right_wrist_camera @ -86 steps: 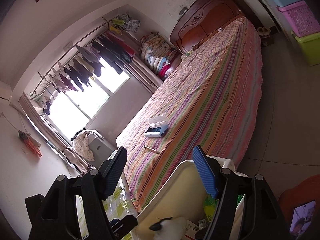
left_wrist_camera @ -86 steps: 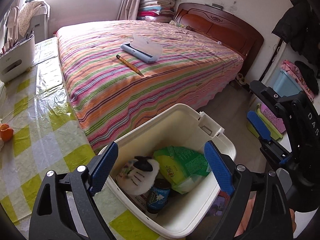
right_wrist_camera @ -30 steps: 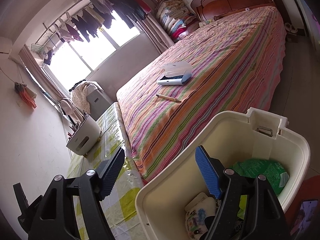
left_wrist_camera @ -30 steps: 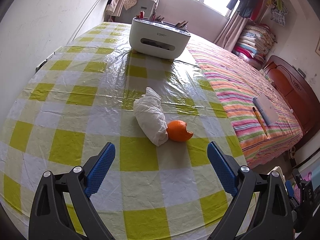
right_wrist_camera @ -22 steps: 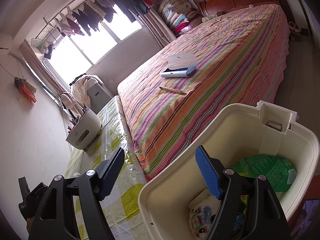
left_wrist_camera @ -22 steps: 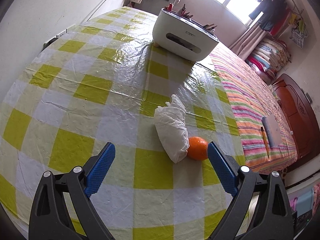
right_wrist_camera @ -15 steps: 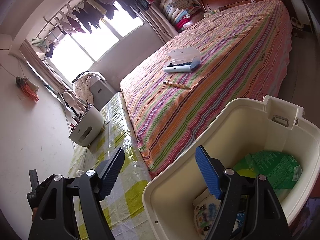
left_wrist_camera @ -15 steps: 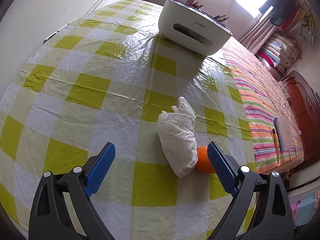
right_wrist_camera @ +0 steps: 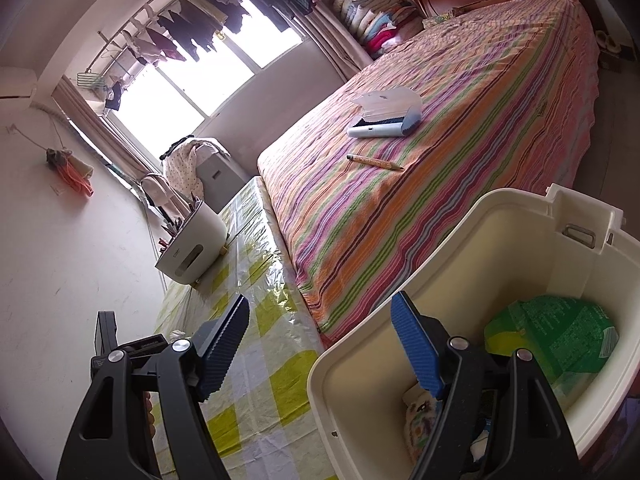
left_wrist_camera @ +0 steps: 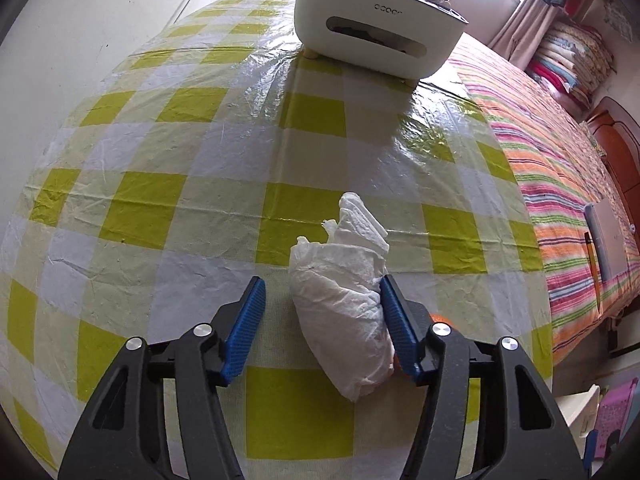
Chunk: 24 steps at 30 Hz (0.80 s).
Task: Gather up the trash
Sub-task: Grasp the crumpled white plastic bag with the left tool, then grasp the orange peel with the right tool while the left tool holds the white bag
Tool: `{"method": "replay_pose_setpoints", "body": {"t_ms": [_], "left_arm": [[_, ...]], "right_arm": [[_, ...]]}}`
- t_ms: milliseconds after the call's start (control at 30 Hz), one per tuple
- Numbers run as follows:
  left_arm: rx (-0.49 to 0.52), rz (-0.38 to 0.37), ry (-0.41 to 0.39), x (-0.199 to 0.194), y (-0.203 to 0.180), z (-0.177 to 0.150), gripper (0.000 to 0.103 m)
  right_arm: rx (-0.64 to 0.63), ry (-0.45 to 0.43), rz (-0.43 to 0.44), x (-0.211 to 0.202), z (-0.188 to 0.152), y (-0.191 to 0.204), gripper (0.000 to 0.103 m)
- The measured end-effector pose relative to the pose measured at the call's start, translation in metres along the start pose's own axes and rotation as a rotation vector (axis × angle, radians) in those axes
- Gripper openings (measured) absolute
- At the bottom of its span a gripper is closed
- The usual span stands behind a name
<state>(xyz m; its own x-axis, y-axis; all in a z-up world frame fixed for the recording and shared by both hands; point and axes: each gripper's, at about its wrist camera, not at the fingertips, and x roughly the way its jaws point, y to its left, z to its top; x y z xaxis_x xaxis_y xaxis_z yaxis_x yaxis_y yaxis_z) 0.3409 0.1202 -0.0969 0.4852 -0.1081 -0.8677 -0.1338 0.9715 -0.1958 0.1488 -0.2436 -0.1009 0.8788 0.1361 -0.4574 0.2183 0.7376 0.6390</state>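
Note:
A crumpled white tissue wad (left_wrist_camera: 344, 304) lies on the yellow-checked tablecloth (left_wrist_camera: 200, 160). My left gripper (left_wrist_camera: 320, 284) points down over it with its jaws closing around it. The right pad (left_wrist_camera: 394, 320) touches the tissue; the left pad (left_wrist_camera: 248, 320) stands a little apart from it. An orange (left_wrist_camera: 438, 316) peeks out behind the right finger. My right gripper (right_wrist_camera: 318, 304) hangs open over the near rim of the cream trash bin (right_wrist_camera: 460, 248), nothing pressed between its pads. A green packet (right_wrist_camera: 560, 336) and other trash lie in the bin.
A white desk organizer (left_wrist_camera: 376, 28) stands at the table's far end. The striped bed (right_wrist_camera: 440, 120) runs along the table's right side, with a pencil (right_wrist_camera: 374, 162) and a pencil case (right_wrist_camera: 384, 120) on it. A wall borders the table's left.
My left gripper came forward and down onto the tissue and its jaws narrowed around it. The orange is now mostly hidden behind the right finger. The right gripper barely moved.

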Motion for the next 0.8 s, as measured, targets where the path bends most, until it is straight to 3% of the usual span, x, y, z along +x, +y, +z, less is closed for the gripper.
{"method": "replay_pose_setpoints", "body": {"t_ms": [33, 200, 400, 600, 667, 800], "left_arm": [[-0.002, -0.022, 0.011, -0.001, 0.003, -0.001, 0.035], [-0.025, -0.06, -0.023, -0.034, 0.025, -0.02, 0.026], [-0.005, -0.143, -0.114, -0.078, 0.056, -0.055, 0.027], [0.009, -0.225, -0.185, -0.096, 0.064, -0.057, 0.029], [0.011, -0.216, -0.22, -0.104, 0.064, -0.058, 0.03], [0.077, -0.125, -0.322, -0.123, 0.057, -0.064, 0.038]], "right_arm": [[-0.005, 0.001, 0.004, 0.0, 0.0, 0.001, 0.071], [-0.06, 0.023, 0.057, 0.003, -0.005, 0.017, 0.071], [-0.224, 0.147, 0.186, 0.026, -0.024, 0.059, 0.071], [-0.482, 0.324, 0.315, 0.061, -0.052, 0.122, 0.071], [-0.554, 0.364, 0.356, 0.073, -0.059, 0.143, 0.071], [-0.638, 0.406, 0.397, 0.099, -0.063, 0.174, 0.071]]}}
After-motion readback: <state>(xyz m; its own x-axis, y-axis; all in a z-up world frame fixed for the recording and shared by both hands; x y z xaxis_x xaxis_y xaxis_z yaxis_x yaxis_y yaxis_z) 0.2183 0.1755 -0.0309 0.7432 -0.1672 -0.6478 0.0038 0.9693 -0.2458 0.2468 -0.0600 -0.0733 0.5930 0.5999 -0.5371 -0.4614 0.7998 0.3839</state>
